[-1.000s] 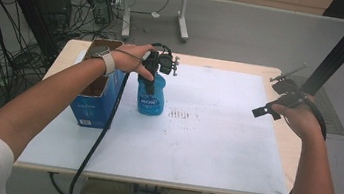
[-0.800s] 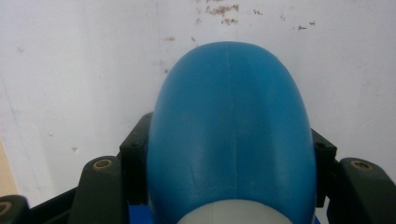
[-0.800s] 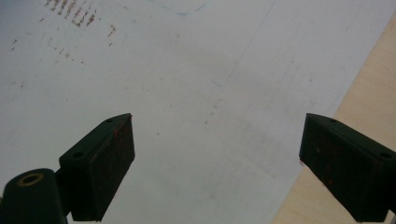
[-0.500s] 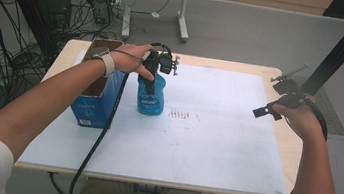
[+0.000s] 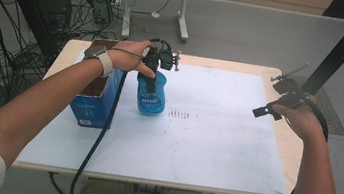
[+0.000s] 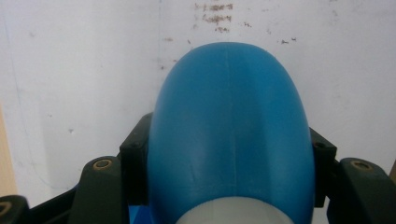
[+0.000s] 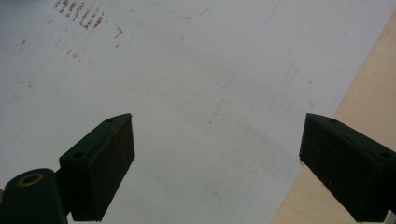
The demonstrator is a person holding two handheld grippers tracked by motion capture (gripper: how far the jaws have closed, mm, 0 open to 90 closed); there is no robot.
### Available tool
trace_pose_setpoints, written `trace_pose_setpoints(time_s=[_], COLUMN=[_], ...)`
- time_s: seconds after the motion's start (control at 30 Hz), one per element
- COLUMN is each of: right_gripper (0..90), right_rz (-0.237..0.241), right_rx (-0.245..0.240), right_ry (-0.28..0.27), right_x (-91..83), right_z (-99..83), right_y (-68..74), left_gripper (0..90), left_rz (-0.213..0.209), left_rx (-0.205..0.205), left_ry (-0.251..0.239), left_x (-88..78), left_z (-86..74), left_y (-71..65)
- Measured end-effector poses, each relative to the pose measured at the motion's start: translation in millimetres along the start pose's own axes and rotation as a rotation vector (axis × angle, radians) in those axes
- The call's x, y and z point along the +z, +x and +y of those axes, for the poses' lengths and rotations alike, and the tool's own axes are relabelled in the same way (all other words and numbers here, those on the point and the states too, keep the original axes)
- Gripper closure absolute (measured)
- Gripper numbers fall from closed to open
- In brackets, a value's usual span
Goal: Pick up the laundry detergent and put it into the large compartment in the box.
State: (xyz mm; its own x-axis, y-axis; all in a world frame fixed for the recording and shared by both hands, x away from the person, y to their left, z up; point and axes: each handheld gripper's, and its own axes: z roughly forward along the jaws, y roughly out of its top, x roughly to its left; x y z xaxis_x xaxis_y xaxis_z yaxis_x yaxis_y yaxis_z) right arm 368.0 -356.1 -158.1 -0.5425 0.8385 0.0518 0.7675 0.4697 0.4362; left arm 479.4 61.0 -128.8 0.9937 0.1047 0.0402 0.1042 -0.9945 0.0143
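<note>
Blue bottle is seen standing upright on the white mat that covers most of the wooden table — at about ten o'clock from the mat's middle, just beside an open blue carton at its nine o'clock. The carton is placed at the mat's left edge, its flaps raised. The bottle's upper part is clamped from above by the left gripper, held in the left hand; in the left gripper view the black pads are pressed against both sides of the rounded blue body. The right gripper is held at three o'clock, over the mat's right edge and well apart from the bottle — its jaws are spread wide with nothing between them, as the right gripper view shows.
</note>
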Motion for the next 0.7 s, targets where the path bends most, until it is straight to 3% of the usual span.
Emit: trace_pose_setpoints(time_s=[0.3, 0.43, 0.7], right_gripper=[10.1, 10.1, 10.5], right_rz=[0.002, 0.002, -0.001], right_rx=[-0.013, -0.016, -0.02], right_ry=[-0.01, -0.014, -0.02], right_x=[-3.7, -5.8, -9.9], right_z=[0.1, -0.6, -4.2], right_y=[3.8, 6.1, 8.1], left_gripper=[38.2, 38.2, 38.2], left_rz=[-0.009, -0.003, -0.01], left_rx=[-0.047, -0.11, -0.172], left_ry=[0.006, 0.022, 0.021], left_x=[-12.1, -18.1, -28.2], left_z=[-0.1, 1.4, 1.8], left_y=[-6.0, -10.3, -15.3])
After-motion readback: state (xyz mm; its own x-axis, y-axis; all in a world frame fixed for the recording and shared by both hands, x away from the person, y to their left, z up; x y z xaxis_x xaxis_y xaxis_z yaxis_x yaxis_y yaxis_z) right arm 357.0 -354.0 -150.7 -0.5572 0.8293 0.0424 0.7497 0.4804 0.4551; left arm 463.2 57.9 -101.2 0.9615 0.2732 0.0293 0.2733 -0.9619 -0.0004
